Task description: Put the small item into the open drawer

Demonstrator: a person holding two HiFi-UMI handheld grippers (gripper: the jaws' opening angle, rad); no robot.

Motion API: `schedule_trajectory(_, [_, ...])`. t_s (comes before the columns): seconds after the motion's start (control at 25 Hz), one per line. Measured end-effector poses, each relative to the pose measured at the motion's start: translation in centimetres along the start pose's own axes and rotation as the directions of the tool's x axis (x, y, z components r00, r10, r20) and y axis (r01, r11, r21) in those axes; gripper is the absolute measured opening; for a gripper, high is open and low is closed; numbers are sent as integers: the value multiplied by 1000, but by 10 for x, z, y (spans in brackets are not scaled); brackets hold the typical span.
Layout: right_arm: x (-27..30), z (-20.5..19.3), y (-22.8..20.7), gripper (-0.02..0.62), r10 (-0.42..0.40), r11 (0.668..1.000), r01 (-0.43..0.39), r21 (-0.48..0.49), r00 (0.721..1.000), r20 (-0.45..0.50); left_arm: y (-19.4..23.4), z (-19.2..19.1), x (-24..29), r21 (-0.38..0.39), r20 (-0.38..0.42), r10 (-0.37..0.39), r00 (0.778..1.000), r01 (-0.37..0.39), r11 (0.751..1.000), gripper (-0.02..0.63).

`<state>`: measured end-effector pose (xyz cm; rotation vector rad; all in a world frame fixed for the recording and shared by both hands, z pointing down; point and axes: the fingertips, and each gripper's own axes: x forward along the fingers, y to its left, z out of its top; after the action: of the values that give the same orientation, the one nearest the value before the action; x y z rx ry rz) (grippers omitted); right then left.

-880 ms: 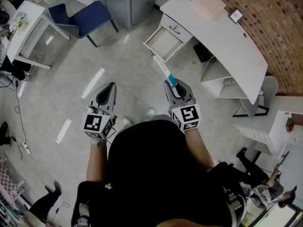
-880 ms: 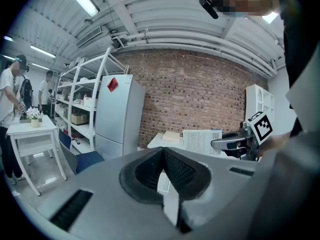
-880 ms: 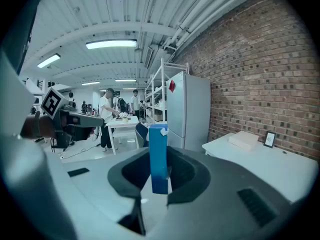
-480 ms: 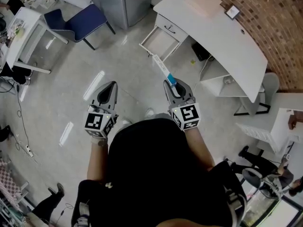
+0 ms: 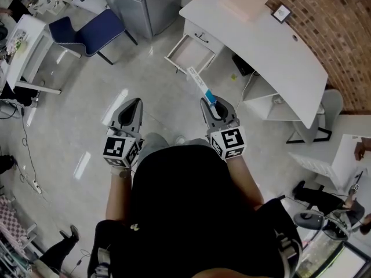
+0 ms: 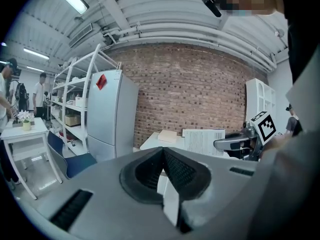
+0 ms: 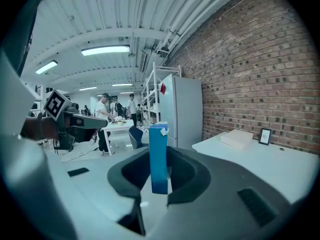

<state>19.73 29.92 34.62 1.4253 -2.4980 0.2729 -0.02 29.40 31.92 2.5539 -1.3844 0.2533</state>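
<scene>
Right claw (image 5: pixel 211 104) first: grips a long blue and white box (image 5: pixel 199 81), left claw (image 5: pixel 131 105) closed on nothing, drawer (image 5: pixel 189 53) open ahead.

I can read no word or number anywhere here. The red label (image 6: pixel 101 81) on the far fridge (image 6: pixel 112 119) is too small, and the fine print along the white side of the box (image 5: pixel 197 80) in my right gripper (image 5: pixel 208 102) is a blur. The frame (image 7: pixel 265 135) on the desk (image 7: pixel 260 159) at far right shows nothing legible.
</scene>
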Motion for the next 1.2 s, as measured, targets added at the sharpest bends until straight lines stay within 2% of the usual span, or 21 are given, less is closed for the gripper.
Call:
schedule_trajectory(0.24, [22, 4, -25, 88, -14, 1000, 14, 23, 1000, -2, 7, 3, 32, -2, -18, -11, 1000, 10, 1000, 3])
schedule_trajectory(0.4, [52, 8, -35, 87, -23, 999, 24, 28, 1000, -19, 28, 3, 57, -16, -32, -29, 999, 28, 999, 3])
schedule_trajectory(1.0, [225, 38, -58, 89, -105, 991, 114, 71, 988, -117, 176, 26, 168, -40, -100, -150, 984, 147, 988, 3])
schedule_trajectory(1.2, [272, 38, -58, 89, -113, 990, 124, 60, 980, -161, 219, 26, 187, -44, -124, -170, 978, 166, 985, 3])
